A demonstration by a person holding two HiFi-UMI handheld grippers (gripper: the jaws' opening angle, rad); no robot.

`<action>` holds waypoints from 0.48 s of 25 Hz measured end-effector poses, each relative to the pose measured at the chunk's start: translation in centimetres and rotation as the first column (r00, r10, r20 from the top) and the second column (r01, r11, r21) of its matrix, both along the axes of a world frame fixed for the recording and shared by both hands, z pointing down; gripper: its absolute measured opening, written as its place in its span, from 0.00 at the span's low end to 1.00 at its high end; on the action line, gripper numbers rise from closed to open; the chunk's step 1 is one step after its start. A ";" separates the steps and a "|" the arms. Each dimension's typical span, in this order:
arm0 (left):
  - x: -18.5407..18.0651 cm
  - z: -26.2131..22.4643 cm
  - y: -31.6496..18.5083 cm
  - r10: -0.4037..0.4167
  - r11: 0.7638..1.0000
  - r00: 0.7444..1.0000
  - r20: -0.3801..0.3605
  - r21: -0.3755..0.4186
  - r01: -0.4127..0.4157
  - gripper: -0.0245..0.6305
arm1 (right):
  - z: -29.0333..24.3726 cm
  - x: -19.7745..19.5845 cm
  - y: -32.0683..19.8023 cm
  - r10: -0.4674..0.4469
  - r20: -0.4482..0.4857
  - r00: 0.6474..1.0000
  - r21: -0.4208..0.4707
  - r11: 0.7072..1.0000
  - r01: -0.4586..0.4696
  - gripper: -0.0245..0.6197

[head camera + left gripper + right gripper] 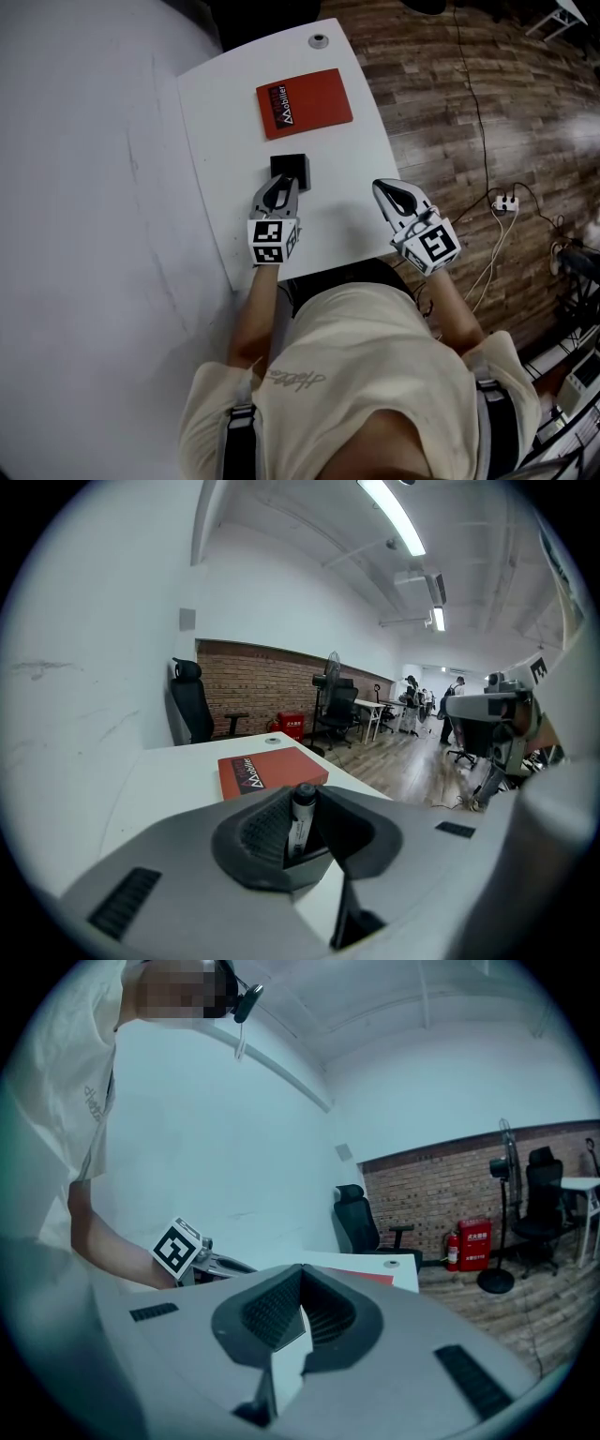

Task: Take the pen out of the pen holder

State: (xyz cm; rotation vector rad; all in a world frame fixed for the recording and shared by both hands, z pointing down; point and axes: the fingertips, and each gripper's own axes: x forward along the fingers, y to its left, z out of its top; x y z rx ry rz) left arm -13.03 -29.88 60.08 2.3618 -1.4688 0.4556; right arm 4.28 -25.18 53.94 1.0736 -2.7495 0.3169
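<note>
Your left gripper (277, 185) and right gripper (388, 190) show moulded grey plastic shells, matt and smooth. The pads (264, 829) are darker, ribbed, rubbery in look. Pen (301, 816): black cap with slight sheen, smooth labelled barrel. Pen holder (291, 169): black, matt, plastic in look. Table (216, 122): white top, smooth, low sheen. Book (304, 103): red matt card cover. Floor (450, 94): wood-grain planks. Your shirt (375, 356): soft cloth. Wall (262, 688): rough brick.

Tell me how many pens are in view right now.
1: a pen, upright between the fingers of the left gripper, at the black pen holder. Others may be hidden inside the holder.
</note>
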 end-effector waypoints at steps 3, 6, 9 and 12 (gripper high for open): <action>-0.2 -0.9 0.1 -0.008 1.000 1.000 -0.011 0.014 0.008 0.17 | -0.3 0.1 0.1 -0.001 -0.002 1.000 0.008 1.000 0.001 0.05; -0.5 -1.9 0.2 -0.018 0.999 1.000 -0.017 0.027 0.018 0.17 | -0.6 0.1 0.1 -0.001 0.000 1.000 0.019 1.000 0.001 0.05; -0.9 -2.8 0.4 -0.028 0.999 0.999 -0.020 0.040 0.029 0.17 | -1.0 0.2 0.1 0.001 0.003 1.000 0.030 1.000 -0.001 0.05; -1.1 -3.8 0.6 -0.037 0.998 0.999 -0.029 0.053 0.038 0.17 | -1.4 0.4 0.1 0.003 0.003 1.000 0.040 0.999 -0.003 0.05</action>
